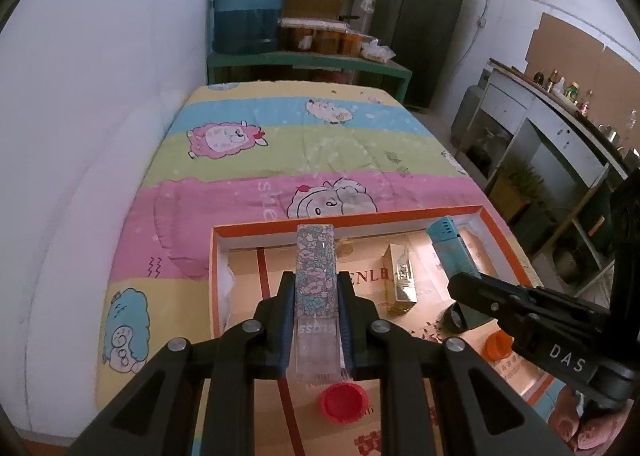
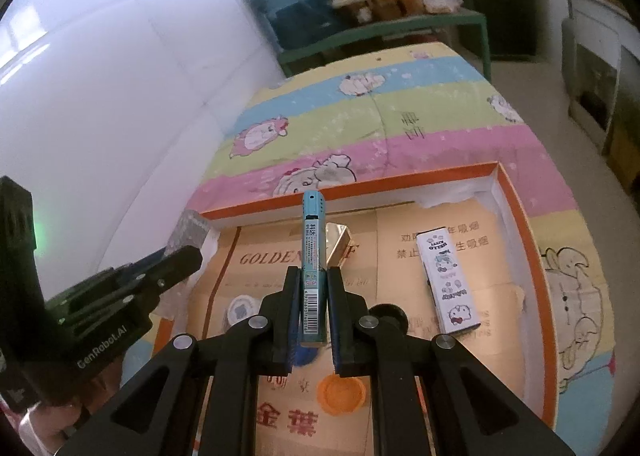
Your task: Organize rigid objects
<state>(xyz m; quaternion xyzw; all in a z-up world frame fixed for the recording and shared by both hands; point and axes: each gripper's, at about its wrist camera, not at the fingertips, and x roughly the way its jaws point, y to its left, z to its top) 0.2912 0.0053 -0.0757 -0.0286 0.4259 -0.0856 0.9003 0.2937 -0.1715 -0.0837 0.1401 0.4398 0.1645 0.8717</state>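
Observation:
My left gripper (image 1: 315,288) is shut on a long clear box with a floral print (image 1: 315,268), held above an orange-rimmed shallow box (image 1: 348,219) lined with cardboard. My right gripper (image 2: 313,280) is shut on a slim teal box (image 2: 313,252), also above that box (image 2: 404,180); it shows at the right of the left wrist view (image 1: 456,256). In the box lie a gold box (image 1: 402,278), a white cartoon-print box (image 2: 447,280), a red cap (image 1: 343,402), an orange cap (image 2: 341,394), a white cap (image 2: 240,312) and a black cap (image 2: 387,314).
The orange-rimmed box sits on a bed with a striped cartoon sheet (image 1: 280,143). A white wall (image 1: 100,115) runs along the left. A blue water jug (image 1: 250,7) and shelves stand behind the bed; a counter with bottles (image 1: 560,115) is at the right.

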